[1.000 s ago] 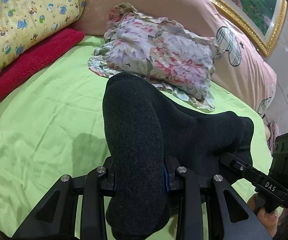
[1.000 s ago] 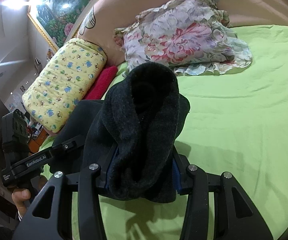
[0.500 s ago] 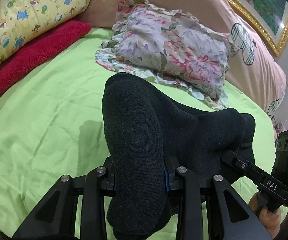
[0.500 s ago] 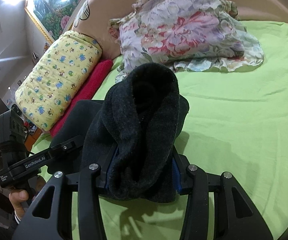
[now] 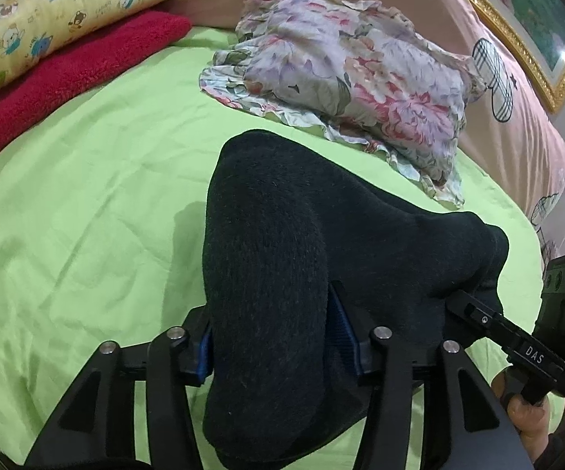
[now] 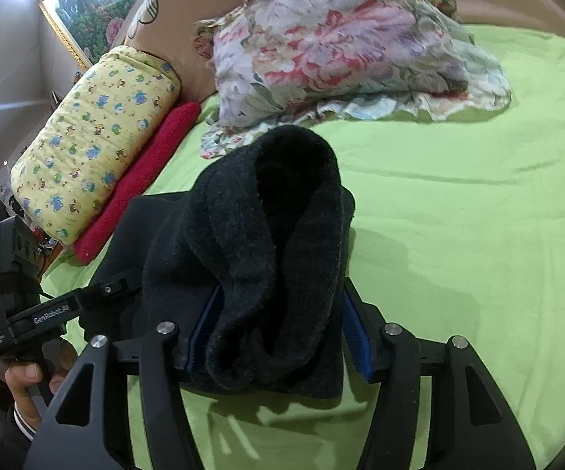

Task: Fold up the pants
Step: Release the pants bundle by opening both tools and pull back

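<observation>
the pants [image 5: 282,274] clamped in my left gripper [image 5: 270,337] are dark fuzzy knit, matt; my right gripper [image 6: 278,333] holds the same fleecy cloth. my fingers [image 5: 341,333] are matt black plastic with shiny metal screws. green sheet [image 5: 86,196] smooth cotton; at 10 o'clock a rough red towel [image 5: 67,74].

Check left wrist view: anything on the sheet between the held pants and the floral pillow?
Nothing: in the left wrist view only bare green sheet separates the black pants from the floral pillow.
</observation>
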A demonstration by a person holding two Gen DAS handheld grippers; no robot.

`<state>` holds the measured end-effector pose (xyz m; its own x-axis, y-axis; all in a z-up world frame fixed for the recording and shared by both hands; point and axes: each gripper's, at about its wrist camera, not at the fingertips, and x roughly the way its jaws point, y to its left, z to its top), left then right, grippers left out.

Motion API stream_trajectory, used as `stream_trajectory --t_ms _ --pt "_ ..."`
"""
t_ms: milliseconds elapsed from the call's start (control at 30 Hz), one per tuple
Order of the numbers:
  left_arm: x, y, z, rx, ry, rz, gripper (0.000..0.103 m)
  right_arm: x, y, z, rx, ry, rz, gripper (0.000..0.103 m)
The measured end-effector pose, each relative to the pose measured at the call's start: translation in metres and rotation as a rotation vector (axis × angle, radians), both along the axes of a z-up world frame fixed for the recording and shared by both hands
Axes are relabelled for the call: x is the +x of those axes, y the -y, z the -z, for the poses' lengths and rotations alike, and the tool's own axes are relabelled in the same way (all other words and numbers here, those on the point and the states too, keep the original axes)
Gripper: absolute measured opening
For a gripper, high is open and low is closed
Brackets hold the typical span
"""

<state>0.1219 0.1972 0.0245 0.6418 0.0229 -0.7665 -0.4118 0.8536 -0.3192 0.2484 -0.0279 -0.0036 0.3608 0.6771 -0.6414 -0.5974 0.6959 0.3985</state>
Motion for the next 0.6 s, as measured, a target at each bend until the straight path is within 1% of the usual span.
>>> stream_trajectory --t_ms 67,133,200,233,333,433,600 --pt "0.001 0.001 0.003 0.01 -0.01 0.001 0.06 0.003 0.003 0.004 -0.004 -0.001 0.007 0.065" --pt "0.002 0.0 0.005 0.008 -0.013 0.001 0.062 0.006 0.005 0.007 -0.005 0.0 0.011 0.07" --pt "0.001 -0.002 0.006 0.004 -0.015 -0.007 0.068 0.008 0.007 0.009 0.004 -0.005 0.008 0.073" --pt "0.0 -0.002 0.005 0.005 -0.014 -0.009 0.068 0.009 0.008 0.01 0.004 -0.007 0.009 0.074" --pt "-0.005 0.0 0.001 0.035 -0.015 -0.012 0.068 0.009 0.01 0.009 0.007 -0.006 0.008 0.074" --pt "-0.011 0.003 -0.005 0.063 -0.01 -0.019 0.068 0.004 0.013 0.004 -0.005 0.015 0.011 0.074" --pt "-0.025 0.007 -0.01 0.065 0.028 -0.025 0.072 -0.004 0.021 -0.003 -0.012 0.034 0.032 0.075"
